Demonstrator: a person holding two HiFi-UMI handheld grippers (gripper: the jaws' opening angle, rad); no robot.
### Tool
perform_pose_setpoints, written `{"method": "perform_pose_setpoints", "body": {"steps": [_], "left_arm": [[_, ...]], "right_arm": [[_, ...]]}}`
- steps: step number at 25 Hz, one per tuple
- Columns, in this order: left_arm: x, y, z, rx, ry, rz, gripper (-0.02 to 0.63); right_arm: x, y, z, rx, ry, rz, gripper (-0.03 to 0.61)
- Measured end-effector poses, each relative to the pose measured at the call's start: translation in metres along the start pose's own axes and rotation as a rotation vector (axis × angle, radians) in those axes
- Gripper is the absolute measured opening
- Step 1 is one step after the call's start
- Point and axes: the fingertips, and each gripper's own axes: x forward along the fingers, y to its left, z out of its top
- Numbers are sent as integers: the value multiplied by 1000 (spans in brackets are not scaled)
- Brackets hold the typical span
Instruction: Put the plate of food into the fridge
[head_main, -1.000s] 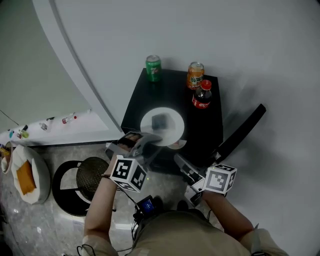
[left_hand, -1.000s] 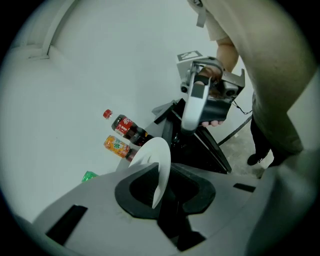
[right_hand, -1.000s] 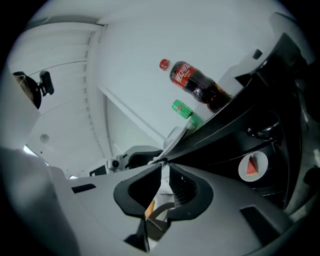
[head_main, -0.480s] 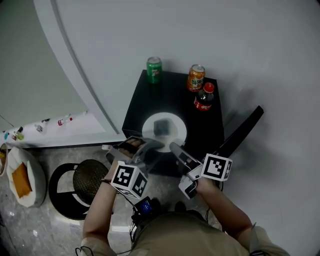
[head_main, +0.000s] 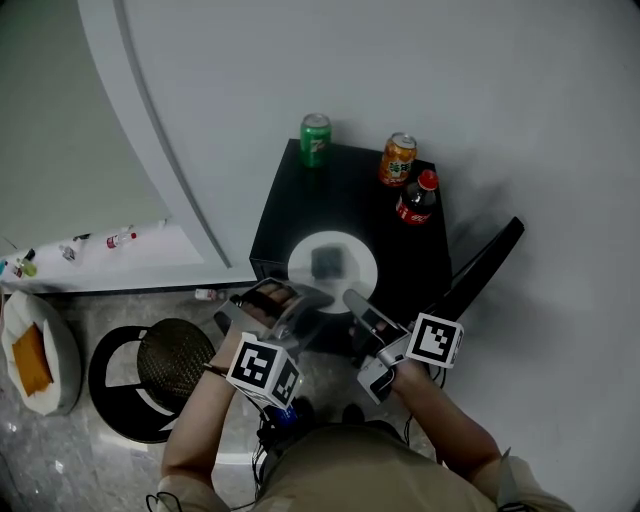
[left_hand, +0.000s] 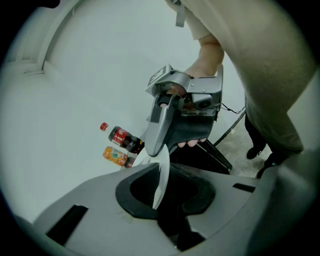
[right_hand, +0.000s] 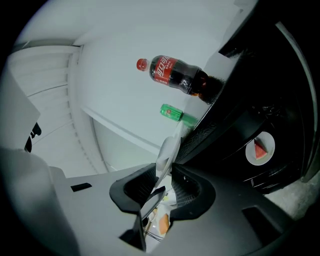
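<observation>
**Two Grippers at a White Plate on a Little Black Fridge**

A person stands over a little black fridge (head_main: 300, 195) with a gripper in each hand. The plate (head_main: 300, 270) sits on top of the fridge, right in front of both grippers. It is round and white, with a smooth, plain rim. One small dark grey block of food (head_main: 327, 262) lies in the middle of it. Seen from the side in the two gripper views, the plate looks very thin, like a white sliver.

The left gripper (head_main: 308, 298) has its jaws squeezed on the near left edge of the plate. The thin white rim sticks out from between its pads.

The right gripper (head_main: 352, 300) is at the near right edge, close beside the left one. Its jaws have just been closing and the rim is between them. They are apart, though, with a gap beside the rim on one side, so they do not squeeze the plate.

Past the tips of the grippers, on the far side of the plate, stand a green can (head_main: 315, 138), an orange can (head_main: 397, 159) and a cola bottle (head_main: 416, 197) with a red cap. To the right of the right gripper, the fridge door (head_main: 482, 268) hangs open.
</observation>
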Motion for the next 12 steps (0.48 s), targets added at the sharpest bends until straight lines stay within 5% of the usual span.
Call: {"method": "perform_pose_setpoints", "body": {"steps": [12], "left_arm": [[-15, -15, 1, 36, -43, -12, 55]], "right_arm": [[3, 3, -19, 157, -47, -21, 69]]}}
